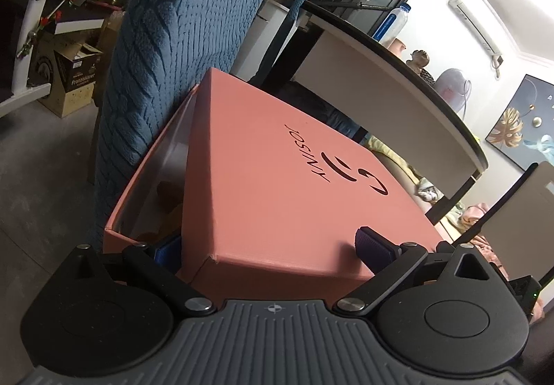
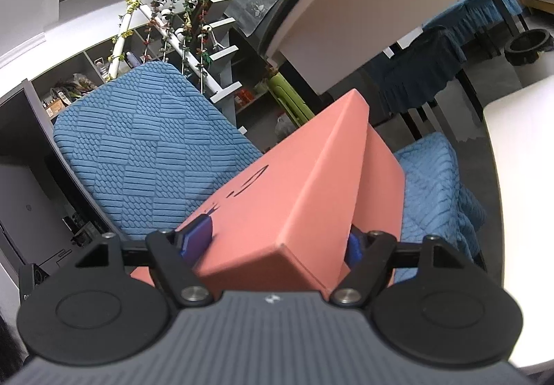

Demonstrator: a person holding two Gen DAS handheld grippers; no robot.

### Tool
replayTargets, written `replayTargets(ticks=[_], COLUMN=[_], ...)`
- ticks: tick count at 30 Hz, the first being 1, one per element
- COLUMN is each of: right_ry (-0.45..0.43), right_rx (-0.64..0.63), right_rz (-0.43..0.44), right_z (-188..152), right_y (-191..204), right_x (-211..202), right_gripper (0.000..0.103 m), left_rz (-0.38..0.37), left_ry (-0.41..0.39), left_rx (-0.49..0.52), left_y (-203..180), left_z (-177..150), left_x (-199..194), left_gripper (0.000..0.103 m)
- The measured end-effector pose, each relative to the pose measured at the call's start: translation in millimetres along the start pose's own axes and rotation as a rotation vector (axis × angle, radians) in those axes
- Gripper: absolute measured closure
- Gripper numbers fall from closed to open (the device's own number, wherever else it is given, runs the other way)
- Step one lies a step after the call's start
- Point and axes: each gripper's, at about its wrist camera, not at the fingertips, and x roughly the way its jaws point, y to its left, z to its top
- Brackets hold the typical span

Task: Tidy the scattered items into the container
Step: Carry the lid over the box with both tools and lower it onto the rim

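A pink cardboard box [image 1: 116, 234] stands on a chair seat with a blue cover [image 2: 436, 184]. Its pink lid [image 1: 277, 177], printed with a dark logo, lies tilted over the box, leaving a gap on the left side. Dim brown and orange items [image 1: 168, 205] show inside through that gap. My left gripper [image 1: 270, 248] is shut on the lid's near corner, one blue pad on top and one underneath. In the right wrist view my right gripper [image 2: 275, 243] is shut on another corner of the lid [image 2: 294, 191], with the box wall [image 2: 381, 184] below it.
The blue quilted chair back [image 1: 166, 38] rises right behind the box. A dark-edged table [image 1: 398, 80] overhangs the far side, with a bottle on it. A white tabletop [image 2: 519, 177] lies to the right. A cardboard carton [image 1: 72, 80] and a garlanded shelf stand on the floor.
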Motion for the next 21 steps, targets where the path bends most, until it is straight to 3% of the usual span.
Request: replayTargets(ticks=[9, 21], right_ry=[0.007, -0.011], right_rx=[0.008, -0.086], right_rz=[0.013, 0.029], right_z=[-4, -4], right_y=[-11, -10], right_x=[0, 0], right_gripper=[0.025, 0.023], left_rz=[0.035, 0.108], left_ry=[-0.012, -0.074], left_rx=[0.022, 0.075], left_y=[-2, -14], left_z=[-2, -6], left_x=[0, -4], left_gripper=[0.003, 0.003])
